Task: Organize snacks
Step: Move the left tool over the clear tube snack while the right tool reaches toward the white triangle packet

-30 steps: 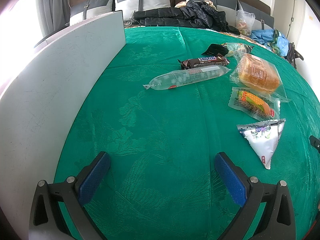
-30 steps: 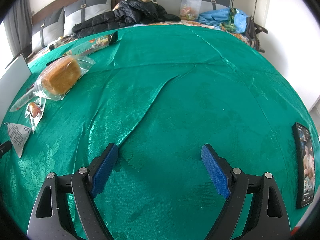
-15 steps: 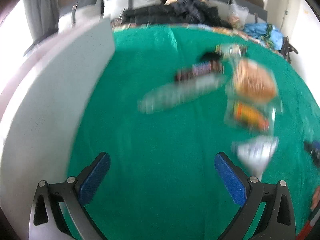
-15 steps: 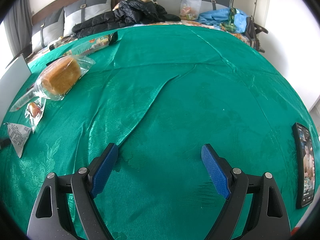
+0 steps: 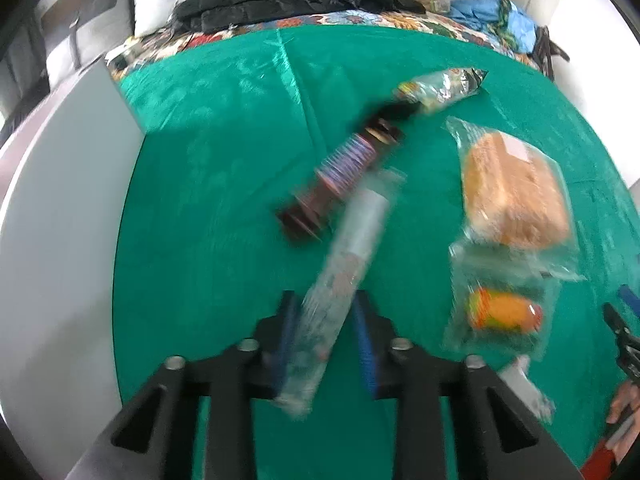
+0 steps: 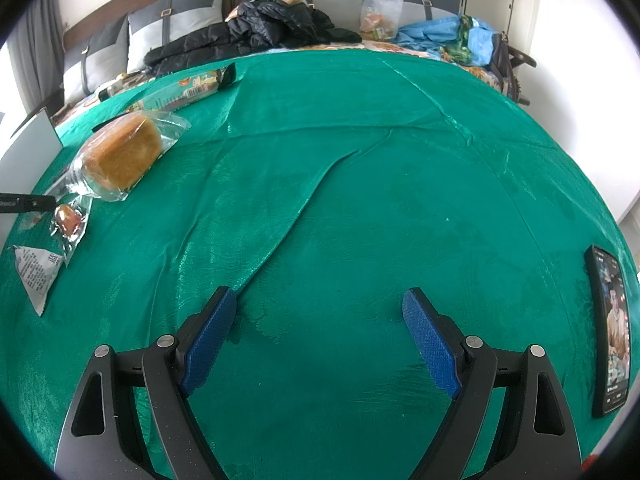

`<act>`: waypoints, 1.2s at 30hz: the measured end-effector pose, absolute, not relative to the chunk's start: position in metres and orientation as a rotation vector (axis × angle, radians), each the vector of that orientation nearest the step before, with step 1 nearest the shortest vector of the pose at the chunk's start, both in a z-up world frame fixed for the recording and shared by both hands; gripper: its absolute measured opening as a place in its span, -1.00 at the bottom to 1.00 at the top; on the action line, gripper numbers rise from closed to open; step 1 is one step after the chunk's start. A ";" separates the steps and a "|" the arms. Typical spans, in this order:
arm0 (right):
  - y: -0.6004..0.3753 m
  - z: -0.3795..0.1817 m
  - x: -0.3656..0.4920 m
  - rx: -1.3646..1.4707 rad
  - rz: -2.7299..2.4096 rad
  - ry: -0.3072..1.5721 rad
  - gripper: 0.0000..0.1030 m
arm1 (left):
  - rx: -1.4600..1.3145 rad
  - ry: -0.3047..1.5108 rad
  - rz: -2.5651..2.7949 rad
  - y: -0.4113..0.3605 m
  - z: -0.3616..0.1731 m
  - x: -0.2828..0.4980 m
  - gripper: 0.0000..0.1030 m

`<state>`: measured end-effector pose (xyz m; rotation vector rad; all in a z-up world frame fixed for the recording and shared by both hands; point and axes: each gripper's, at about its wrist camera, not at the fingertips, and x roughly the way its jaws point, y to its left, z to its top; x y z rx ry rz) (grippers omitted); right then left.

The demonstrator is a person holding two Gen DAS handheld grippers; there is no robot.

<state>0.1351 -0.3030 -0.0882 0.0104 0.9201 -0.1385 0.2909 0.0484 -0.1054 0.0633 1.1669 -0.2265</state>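
Long clear-wrapped snack tube (image 5: 344, 276): lower centre of the left wrist view, blurred; lower end between the blue pads, upper end running up and to the right toward frame centre.
Long axis: tilted off the finger line, leaning right as it climbs; near end reaching below the pads toward the black finger frames.
Look of it: see-through film, pale contents, some print mid-length; film probably slippery and soft, so a pinch near one end likely lets the far end droop.
Left gripper (image 5: 326, 338): fingers drawn close, pinching the tube's lower end; by far the nearer tool.
Dark striped bar (image 5: 340, 176): just up-left of the tube's far end, seemingly touching or overlapping it; blur hides which.
Bagged bread (image 5: 516, 192): right of centre, apart from the tube.
Small orange snack packet (image 5: 504, 314): below the bread, lower right.
Printed foil bag (image 5: 440, 88): upper right of centre.
White board (image 5: 60, 220): along the left edge, standing beside the green cloth (image 5: 224, 152).
Right gripper (image 6: 320, 328): fingers spread wide, nothing between, over bare cloth in the lower middle of the right wrist view; snacks far off at upper left.
Phone (image 6: 610, 332): right edge, flat on the cloth.
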 end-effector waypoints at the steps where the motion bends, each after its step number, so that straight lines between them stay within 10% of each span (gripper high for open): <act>1: -0.303 -0.088 0.135 0.010 -0.138 0.920 0.70 | 0.048 1.172 -0.206 0.051 -0.105 0.283 -0.63; 9: -0.303 -0.088 0.135 0.011 -0.139 0.920 0.70 | -0.216 1.216 -0.134 0.075 -0.107 0.158 -0.54; 11: -0.303 -0.088 0.135 0.010 -0.139 0.920 0.70 | -0.214 1.191 -0.135 0.078 -0.108 0.152 0.37; 13: -0.303 -0.088 0.135 0.011 -0.139 0.920 0.70 | -0.199 1.150 -0.114 0.081 -0.107 0.152 0.71; 36: -0.303 -0.089 0.136 0.012 -0.139 0.920 0.70 | -0.007 0.965 -0.021 0.070 -0.128 0.180 1.00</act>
